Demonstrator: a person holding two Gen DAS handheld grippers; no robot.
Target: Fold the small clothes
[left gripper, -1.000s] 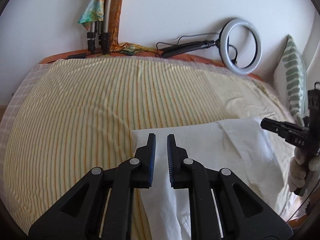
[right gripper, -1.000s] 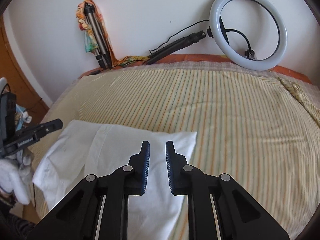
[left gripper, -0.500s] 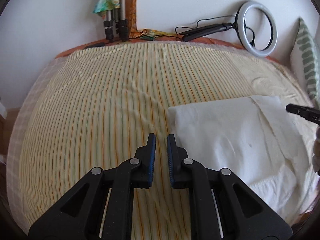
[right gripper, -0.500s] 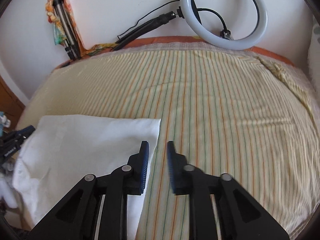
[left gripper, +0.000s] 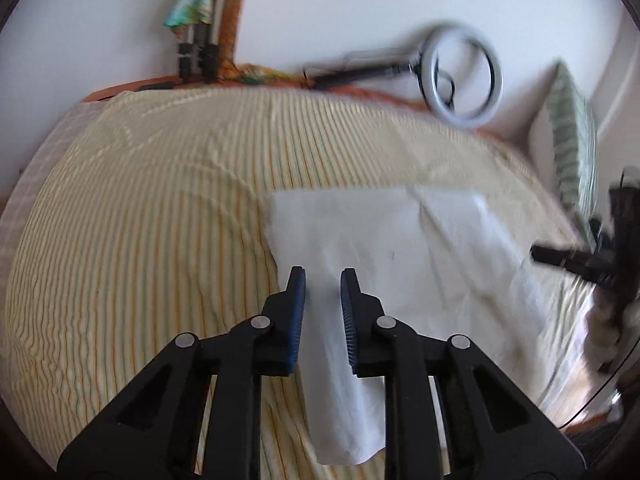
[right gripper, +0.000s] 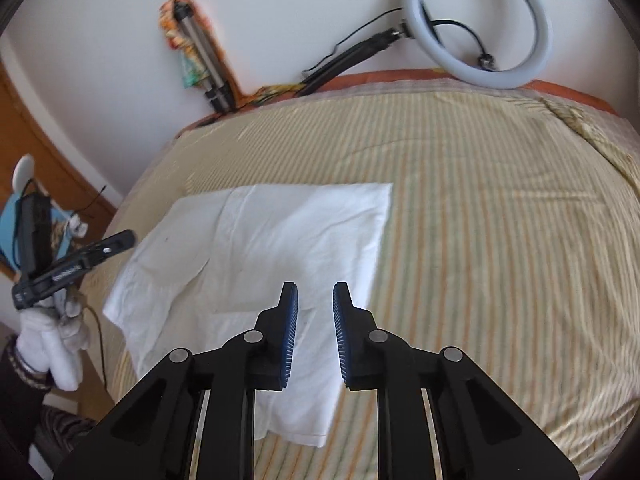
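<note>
The bed (right gripper: 500,240), under a yellow striped sheet, fills both views. Half a second ago the white garment (right gripper: 280,240) sat off to one side of each camera; now it lies straight ahead of both, at 12 o'clock from each pair of fingers, near the bed's front edge. The ring light (right gripper: 476,24) at the wall has slid from 12 to 1 o'clock in the right view. The garment is folded into a rough rectangle, with a flap edge running across its top and a narrower strip hanging toward the camera; creased, with a small dark speck.

The left gripper (left gripper: 323,276) is opening a little, nothing pinched, the cloth lying beneath the gap. The right gripper (right gripper: 315,290) is closing slightly, also empty, above the garment's near part. In the right view, a white-gloved hand (right gripper: 52,336) holds the left gripper at 9 o'clock.
</note>
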